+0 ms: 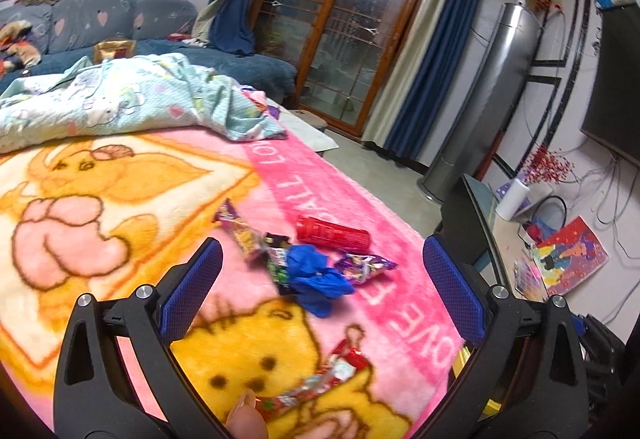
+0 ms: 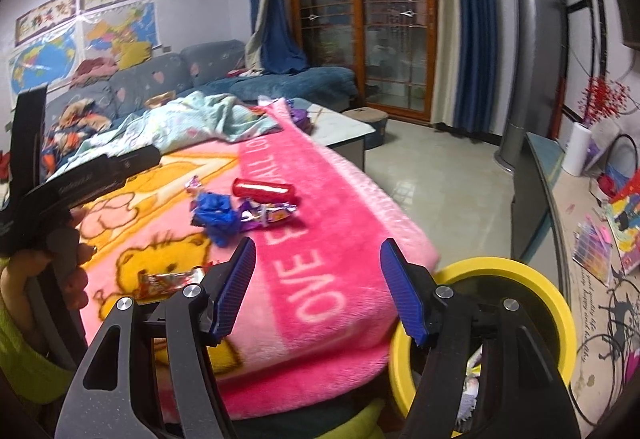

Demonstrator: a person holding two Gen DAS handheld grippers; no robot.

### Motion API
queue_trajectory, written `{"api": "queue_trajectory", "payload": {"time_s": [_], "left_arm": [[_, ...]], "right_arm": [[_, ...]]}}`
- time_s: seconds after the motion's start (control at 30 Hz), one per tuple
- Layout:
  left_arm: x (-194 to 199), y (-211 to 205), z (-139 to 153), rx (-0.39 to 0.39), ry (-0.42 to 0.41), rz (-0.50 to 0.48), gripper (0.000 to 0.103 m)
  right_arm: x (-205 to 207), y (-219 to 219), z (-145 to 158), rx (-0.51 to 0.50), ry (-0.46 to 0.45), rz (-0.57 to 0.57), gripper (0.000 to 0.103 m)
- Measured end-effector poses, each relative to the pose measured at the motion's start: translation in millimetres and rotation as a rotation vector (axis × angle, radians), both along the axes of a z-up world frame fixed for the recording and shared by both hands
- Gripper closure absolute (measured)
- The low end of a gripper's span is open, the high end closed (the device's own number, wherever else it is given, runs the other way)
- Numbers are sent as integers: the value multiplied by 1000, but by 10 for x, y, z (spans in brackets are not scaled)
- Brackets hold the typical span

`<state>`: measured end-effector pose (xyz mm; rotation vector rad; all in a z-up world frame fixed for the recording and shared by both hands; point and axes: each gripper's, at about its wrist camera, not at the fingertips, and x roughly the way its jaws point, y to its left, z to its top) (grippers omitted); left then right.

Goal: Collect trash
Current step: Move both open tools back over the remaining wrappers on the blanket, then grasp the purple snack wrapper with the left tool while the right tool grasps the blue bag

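My two claws, left (image 1: 322, 271) and right (image 2: 318, 287), gape empty. The red tube (image 1: 332, 233) lies crosswise on the pink blanket (image 1: 340, 183); the yellow bin (image 2: 556, 303) is half hidden.

Yellow bin (image 2: 560, 303): interior mostly hidden behind right gripper's arms; contents not identifiable; lower rim cut by picture's bottom edge.
Red-silver wrapper (image 1: 320, 379) near blanket's (image 1: 140, 199) near edge: print blurred; one end covered by a fingertip (image 1: 244, 415), itself cut off at the bottom.
Wrapper pile by blue crumpled piece (image 1: 312, 275): labels unreadable, motion-smeared.
Blanket lettering runs partly out of sight over the right edge.
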<state>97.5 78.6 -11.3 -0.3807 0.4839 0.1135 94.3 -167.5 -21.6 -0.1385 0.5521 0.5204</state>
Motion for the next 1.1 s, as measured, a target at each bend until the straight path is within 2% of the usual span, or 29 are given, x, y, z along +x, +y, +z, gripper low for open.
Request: {"api": "queue_trajectory", "payload": {"time_s": [0.37, 0.67, 0.87, 0.93, 0.97, 1.03, 1.07, 1.1], "left_arm": [[13, 450, -187, -77, 62, 70, 12], [87, 768, -369, -158, 114, 100, 27], [276, 906, -441, -197, 154, 91, 32], [392, 936, -476, -227, 177, 72, 37], [440, 943, -488, -235, 186, 67, 42], [584, 958, -529, -242, 213, 51, 42], [640, 955, -551, -242, 225, 45, 42], [698, 964, -573, -252, 234, 38, 44]], "right_arm": [[154, 554, -173, -44, 33, 117, 41], [373, 1094, -395, -104, 65, 199, 41], [532, 1416, -521, -142, 70, 229, 41], [587, 1488, -570, -156, 72, 228, 41], [623, 1528, -603, -166, 75, 226, 43], [676, 1583, -660, -178, 86, 227, 48], [694, 1600, -686, -181, 93, 228, 54], [711, 1612, -710, -181, 107, 232, 65]]}}
